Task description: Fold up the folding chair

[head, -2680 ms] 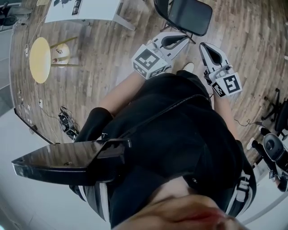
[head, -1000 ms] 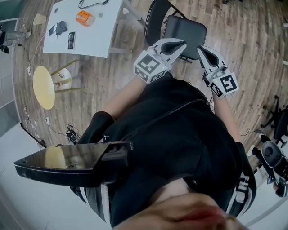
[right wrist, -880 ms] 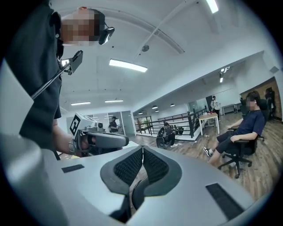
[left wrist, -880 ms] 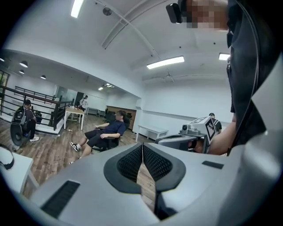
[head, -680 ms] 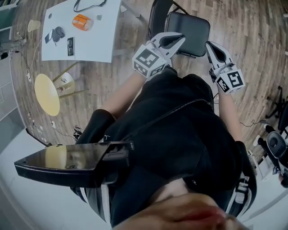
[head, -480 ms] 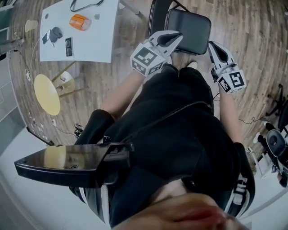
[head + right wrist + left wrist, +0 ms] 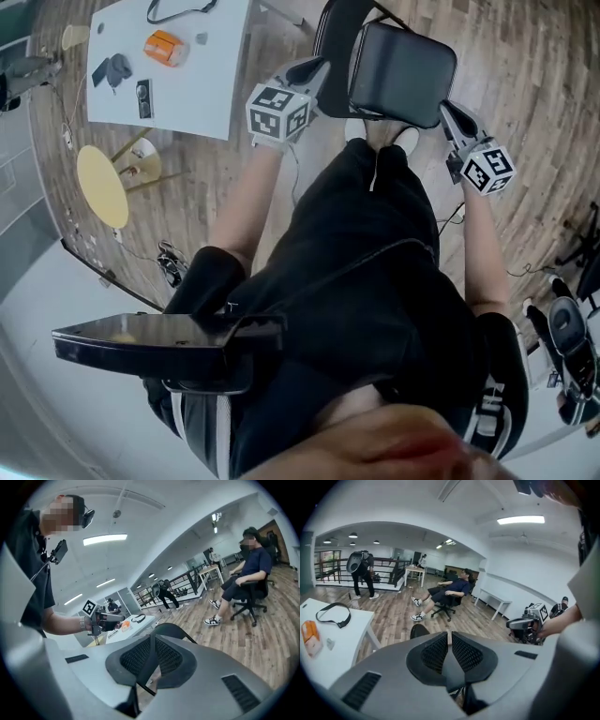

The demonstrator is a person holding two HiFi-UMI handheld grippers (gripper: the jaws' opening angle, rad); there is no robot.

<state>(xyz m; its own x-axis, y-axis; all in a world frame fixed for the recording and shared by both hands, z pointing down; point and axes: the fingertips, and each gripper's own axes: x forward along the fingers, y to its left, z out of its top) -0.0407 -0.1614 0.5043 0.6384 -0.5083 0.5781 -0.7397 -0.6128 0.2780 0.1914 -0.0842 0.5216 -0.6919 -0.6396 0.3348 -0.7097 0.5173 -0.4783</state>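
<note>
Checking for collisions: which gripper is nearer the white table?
Left. The left gripper is between the white table and the folding chair; the right gripper is at the chair's far side.

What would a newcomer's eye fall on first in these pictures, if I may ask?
The black folding chair stands unfolded at top centre of the head view, the shut, empty left gripper and right gripper flanking its seat. Next, the white table at upper left, carrying an orange object.

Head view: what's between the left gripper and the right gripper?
The black seat of the folding chair lies between them, with the left gripper at one side edge and the right gripper at the other. The head view shows it.
</note>
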